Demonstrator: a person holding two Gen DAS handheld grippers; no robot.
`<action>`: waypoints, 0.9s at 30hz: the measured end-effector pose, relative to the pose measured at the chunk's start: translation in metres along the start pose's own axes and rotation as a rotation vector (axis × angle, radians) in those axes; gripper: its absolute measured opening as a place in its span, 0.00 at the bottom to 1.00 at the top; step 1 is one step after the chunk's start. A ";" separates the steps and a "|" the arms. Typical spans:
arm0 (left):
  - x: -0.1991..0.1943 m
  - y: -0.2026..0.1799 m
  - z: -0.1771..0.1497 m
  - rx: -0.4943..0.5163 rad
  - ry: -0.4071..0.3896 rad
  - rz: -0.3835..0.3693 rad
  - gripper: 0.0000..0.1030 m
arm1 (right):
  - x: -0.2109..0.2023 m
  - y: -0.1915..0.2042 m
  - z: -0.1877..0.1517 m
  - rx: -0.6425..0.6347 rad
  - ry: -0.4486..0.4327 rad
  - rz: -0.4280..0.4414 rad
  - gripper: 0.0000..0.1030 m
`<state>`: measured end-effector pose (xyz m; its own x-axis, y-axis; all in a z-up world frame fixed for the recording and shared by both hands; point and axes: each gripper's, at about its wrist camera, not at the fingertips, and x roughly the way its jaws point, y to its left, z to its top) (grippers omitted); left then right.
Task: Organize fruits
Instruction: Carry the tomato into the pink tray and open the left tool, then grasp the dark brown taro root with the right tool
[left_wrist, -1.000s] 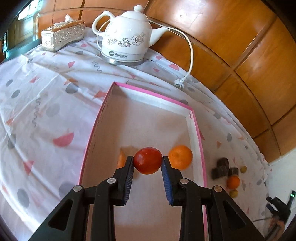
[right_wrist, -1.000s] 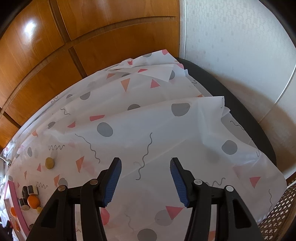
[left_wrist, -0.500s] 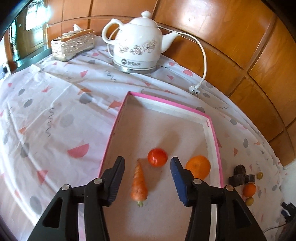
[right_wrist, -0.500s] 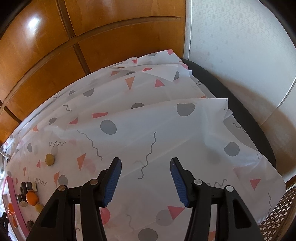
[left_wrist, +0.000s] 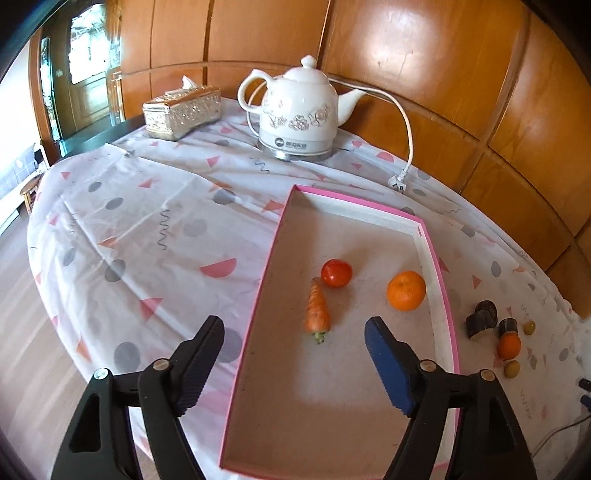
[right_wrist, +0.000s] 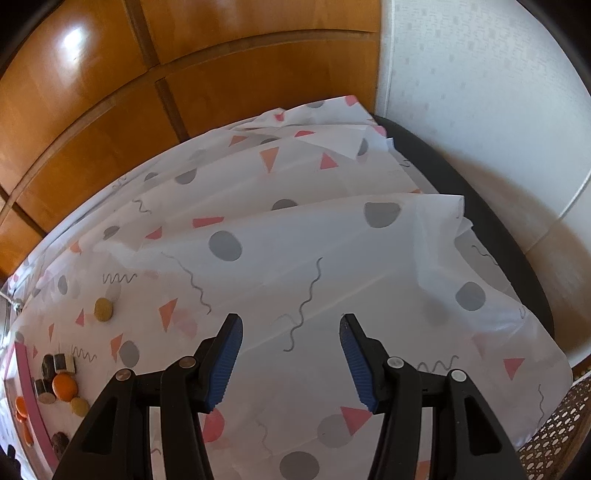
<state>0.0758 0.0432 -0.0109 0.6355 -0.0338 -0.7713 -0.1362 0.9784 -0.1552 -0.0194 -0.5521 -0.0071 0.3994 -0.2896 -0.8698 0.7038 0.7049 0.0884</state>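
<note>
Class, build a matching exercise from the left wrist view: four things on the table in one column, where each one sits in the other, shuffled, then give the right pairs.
Column 1
1. tomato
2. orange
3. kettle
4. tissue box

Column 2
A. by the tray's right wall
B. far left corner of the tablecloth
C. touching the carrot's tip
D. on a round base beyond the tray

Pairs: 1-C, 2-A, 3-D, 4-B

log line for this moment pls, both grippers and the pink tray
left gripper: opening, empty | pink tray: holds tomato, carrot, orange | right gripper: open, empty, over tablecloth
</note>
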 end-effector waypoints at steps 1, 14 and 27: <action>-0.001 0.000 -0.001 0.000 -0.003 0.003 0.77 | 0.000 0.002 -0.001 -0.010 0.000 0.002 0.54; -0.017 0.003 -0.013 0.025 -0.040 0.033 0.82 | -0.008 0.038 -0.009 -0.171 -0.035 0.055 0.54; -0.019 0.017 -0.026 0.010 -0.013 0.046 0.82 | -0.001 0.096 -0.039 -0.451 0.072 0.242 0.54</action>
<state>0.0418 0.0556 -0.0147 0.6384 0.0133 -0.7696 -0.1576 0.9809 -0.1137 0.0247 -0.4590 -0.0162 0.4665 -0.0492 -0.8831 0.2667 0.9598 0.0874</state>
